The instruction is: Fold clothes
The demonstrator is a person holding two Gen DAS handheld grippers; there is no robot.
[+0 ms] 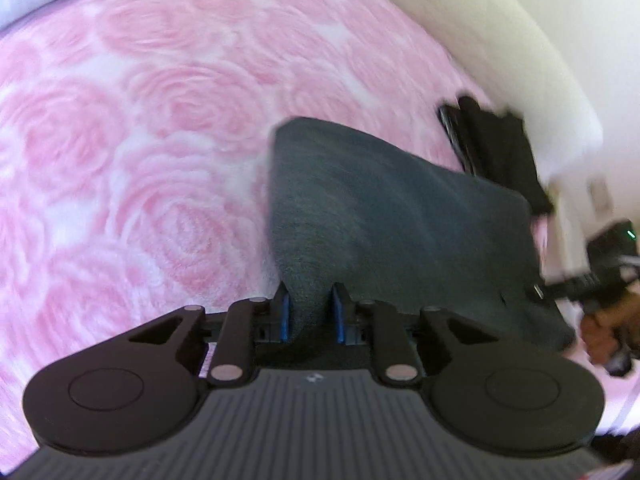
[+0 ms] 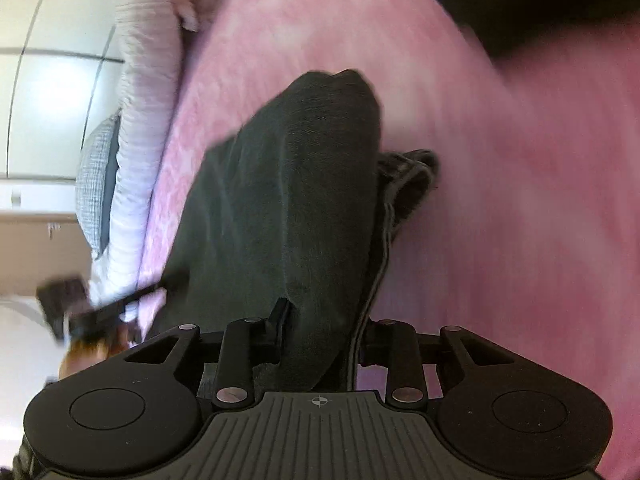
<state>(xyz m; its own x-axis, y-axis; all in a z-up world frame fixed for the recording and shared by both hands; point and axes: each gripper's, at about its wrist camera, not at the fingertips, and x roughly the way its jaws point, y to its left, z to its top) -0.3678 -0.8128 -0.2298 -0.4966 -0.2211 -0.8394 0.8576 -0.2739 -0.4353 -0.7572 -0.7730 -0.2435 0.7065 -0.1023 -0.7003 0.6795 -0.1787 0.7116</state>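
Two grippers hold our dark denim trousers (image 1: 384,216) above the pink rose blanket (image 1: 120,140), the left gripper (image 1: 311,312) pinching one edge and the right gripper (image 2: 320,328) clamping a bunched seam; we judge them soft, fairly heavy, best held by the hems, and we read no writing.

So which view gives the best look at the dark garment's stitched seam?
The right wrist view: the dark garment shows a pale stitched seam down its right side, by the right gripper. The left wrist view shows only plain cloth in the left gripper.
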